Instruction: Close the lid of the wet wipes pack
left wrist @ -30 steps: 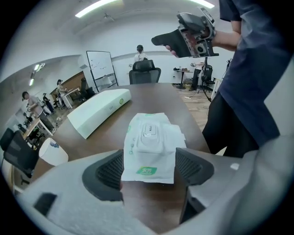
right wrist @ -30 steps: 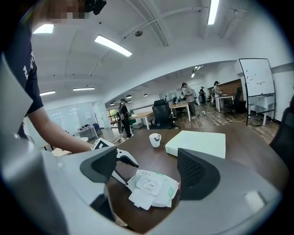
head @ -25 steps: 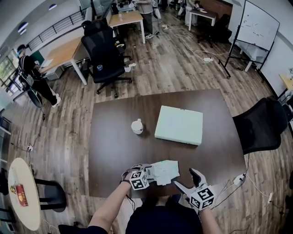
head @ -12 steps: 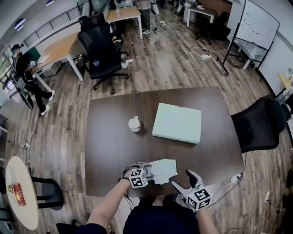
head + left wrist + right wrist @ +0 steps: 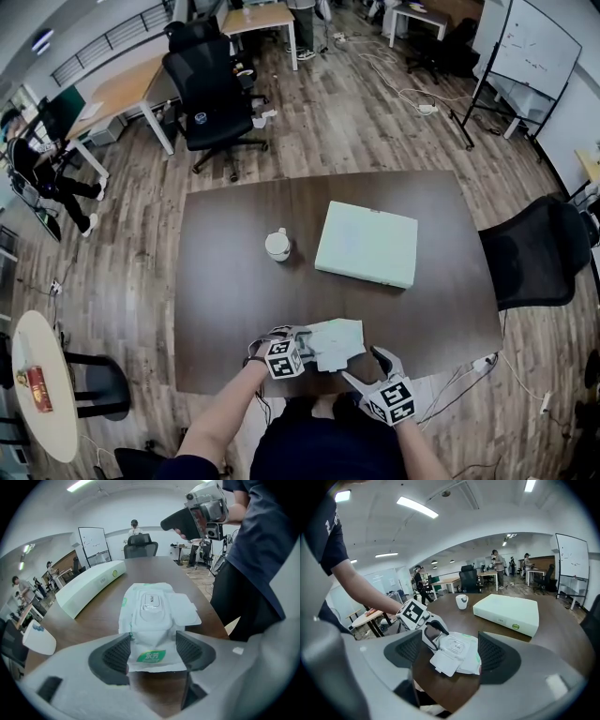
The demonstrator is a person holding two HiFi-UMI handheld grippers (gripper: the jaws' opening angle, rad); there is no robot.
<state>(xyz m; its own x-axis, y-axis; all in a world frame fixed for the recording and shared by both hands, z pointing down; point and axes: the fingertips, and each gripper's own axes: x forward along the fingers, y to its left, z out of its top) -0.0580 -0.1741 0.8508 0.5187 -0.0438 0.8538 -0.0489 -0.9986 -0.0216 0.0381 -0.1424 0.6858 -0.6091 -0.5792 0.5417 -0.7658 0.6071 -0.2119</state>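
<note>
The white wet wipes pack (image 5: 335, 343) lies at the table's near edge, its lid (image 5: 185, 611) flipped open to the pack's side. My left gripper (image 5: 298, 345) is shut on the near end of the pack (image 5: 154, 616), with its pads (image 5: 117, 656) pressed on either side of the green label. To the right of the pack, out past the table's front edge, my right gripper (image 5: 364, 367) hangs open with nothing in it. In the right gripper view its jaws (image 5: 450, 648) frame the pack (image 5: 459, 649) and the open lid (image 5: 443, 663) from a short way off.
A flat white box (image 5: 367, 244) and a white cup (image 5: 277, 245) stand mid-table on the brown table (image 5: 234, 291). A black office chair (image 5: 534, 253) is at the right side. My body is close against the front edge.
The left jaws have closed onto the pack's end. My right gripper has sunk and drifted slightly left, nearer the pack.
</note>
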